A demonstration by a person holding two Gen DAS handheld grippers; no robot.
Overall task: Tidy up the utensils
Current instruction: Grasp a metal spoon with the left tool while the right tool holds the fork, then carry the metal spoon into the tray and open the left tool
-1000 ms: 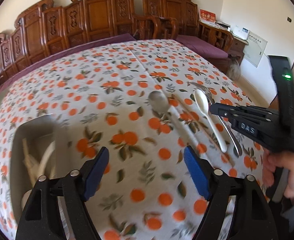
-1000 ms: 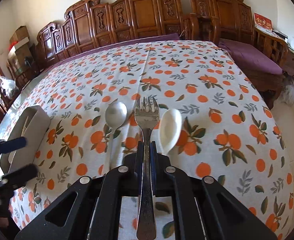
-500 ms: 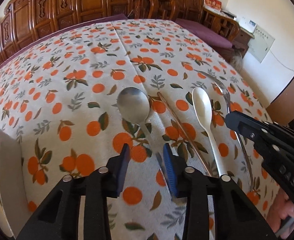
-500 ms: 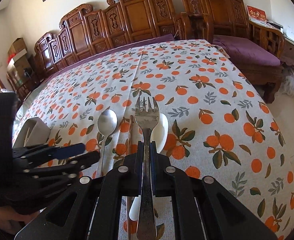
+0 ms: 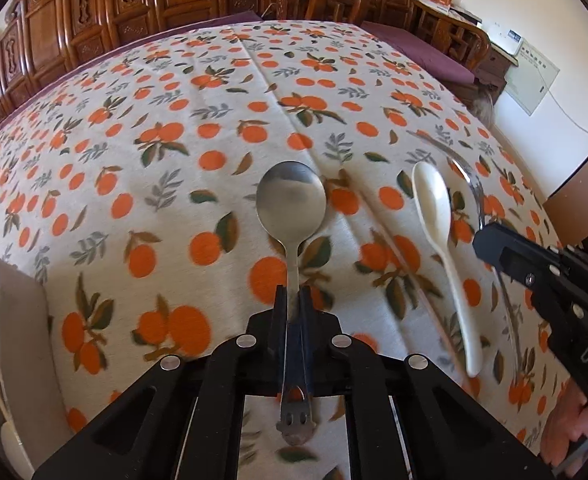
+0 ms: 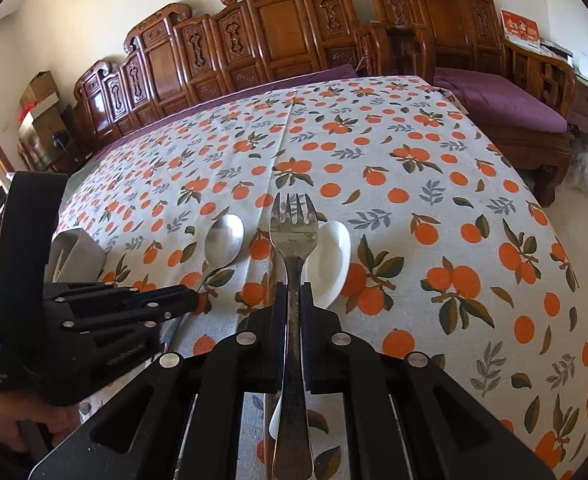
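Observation:
A metal spoon points away from me over the orange-print tablecloth. My left gripper is closing on its handle, and the pads press on it. To its right lies a white ceramic spoon. My right gripper is shut on a metal fork, tines forward, held above the white spoon. The right wrist view shows the metal spoon with the left gripper at its handle. From the left wrist view, the right gripper comes in from the right.
A grey utensil tray with cutlery in it stands at the table's left edge, also the tray in the right wrist view. Carved wooden chairs line the far side. A person's hand holds each gripper. The table's right edge drops to the floor.
My left gripper came down from beside the tray to the metal spoon and its jaws went from wide apart to pressed on the handle. The right gripper kept still with the fork.

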